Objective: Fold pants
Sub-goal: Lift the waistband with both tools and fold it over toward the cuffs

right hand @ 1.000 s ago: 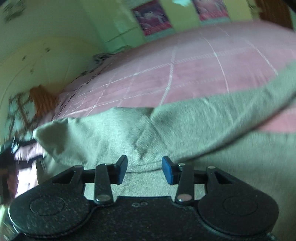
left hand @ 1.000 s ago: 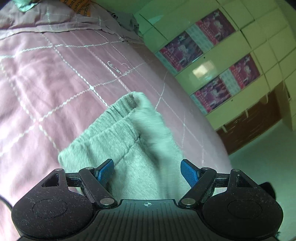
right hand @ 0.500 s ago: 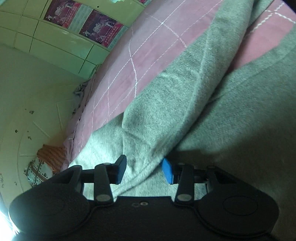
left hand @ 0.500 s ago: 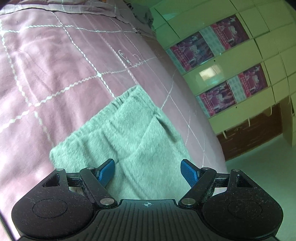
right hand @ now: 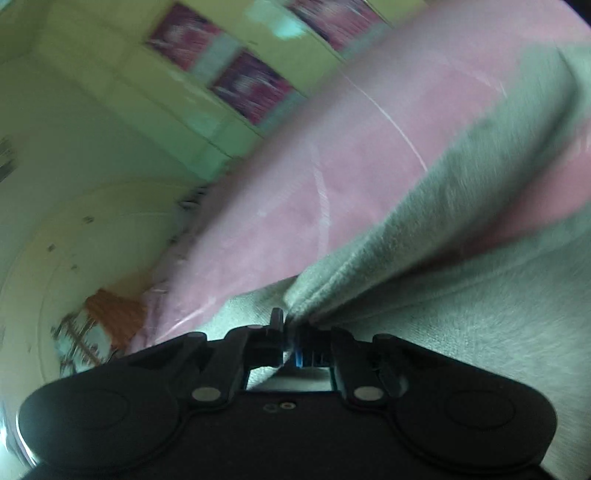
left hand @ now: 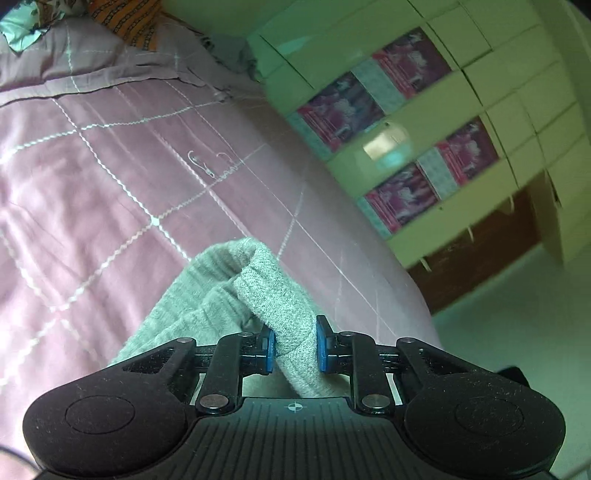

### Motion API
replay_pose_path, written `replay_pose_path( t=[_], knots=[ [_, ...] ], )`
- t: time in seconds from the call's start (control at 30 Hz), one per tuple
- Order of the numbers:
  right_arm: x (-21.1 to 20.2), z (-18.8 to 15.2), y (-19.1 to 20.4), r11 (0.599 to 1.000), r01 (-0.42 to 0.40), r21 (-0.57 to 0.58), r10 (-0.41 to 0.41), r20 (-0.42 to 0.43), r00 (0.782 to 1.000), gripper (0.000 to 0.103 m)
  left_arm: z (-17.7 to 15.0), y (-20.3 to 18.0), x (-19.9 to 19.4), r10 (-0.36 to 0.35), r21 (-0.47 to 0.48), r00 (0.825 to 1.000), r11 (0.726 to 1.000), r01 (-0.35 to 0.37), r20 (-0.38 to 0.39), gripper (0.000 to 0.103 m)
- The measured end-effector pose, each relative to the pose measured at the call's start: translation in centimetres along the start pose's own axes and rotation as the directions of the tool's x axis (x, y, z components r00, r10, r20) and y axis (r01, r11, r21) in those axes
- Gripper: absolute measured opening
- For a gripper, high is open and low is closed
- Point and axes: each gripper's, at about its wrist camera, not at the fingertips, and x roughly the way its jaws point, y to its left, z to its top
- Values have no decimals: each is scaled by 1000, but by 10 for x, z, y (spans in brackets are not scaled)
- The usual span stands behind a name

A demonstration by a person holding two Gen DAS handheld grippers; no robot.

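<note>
Grey knit pants (left hand: pixel 221 291) lie on a pink quilted bedspread (left hand: pixel 110 166). My left gripper (left hand: pixel 294 349) is shut on the ribbed waistband end, which bunches up and rises between the blue pads (left hand: pixel 322 347). In the right wrist view the same grey pants (right hand: pixel 461 280) stretch away to the upper right as a taut ridge of cloth. My right gripper (right hand: pixel 290 345) is shut on that fold of cloth, the jaws nearly touching. The right wrist view is blurred by motion.
The bed's right edge (left hand: pixel 399 280) drops to a pale floor (left hand: pixel 517 314). A green tiled wall with pink patterned tiles (left hand: pixel 406 147) stands beyond. Orange and patterned bedding (left hand: pixel 125 18) lies at the head of the bed.
Both grippers have shut on the pants: the left on the waistband, the right on a fold. The cloth has lifted off the bedspread with them, and the right view has rolled.
</note>
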Motion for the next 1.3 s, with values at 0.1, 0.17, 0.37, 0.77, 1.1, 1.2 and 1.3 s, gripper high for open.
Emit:
replay_pose_path(
  t=[0.1,0.17,0.37,0.77,1.1,1.2,1.3],
  knots=[
    [-28,-22,11,996,-13,-88,12,-15,1000,6,-9,18,9,124,45,985,992,-120,-121,21],
    [-23,-40,4,994,28,-108,-35,-71,997,8,-22,38,21,192,53,963,981,-186,-190,21],
    [-1,-62,-23,993,115,-2,-114,-157,981,7,-20,27,9,140,62,985,989,-135,-101,21],
    [-8,-64,-14,989,138,-56,-145,-162,976,30,-29,24,-17,257,87,965,962,-260,51,82],
    [-16,-59,-23,991,130,9,-128,-147,981,36,-32,67,31,152,-131,988,979,-155,-33,36],
    [-17,-60,-20,989,146,5,-143,-147,979,33,-37,43,9,90,-51,991,995,-86,99,34],
    [-24,-59,-17,989,149,-10,-149,-128,981,34,-48,62,8,153,-62,986,987,-149,61,35]
  ],
)
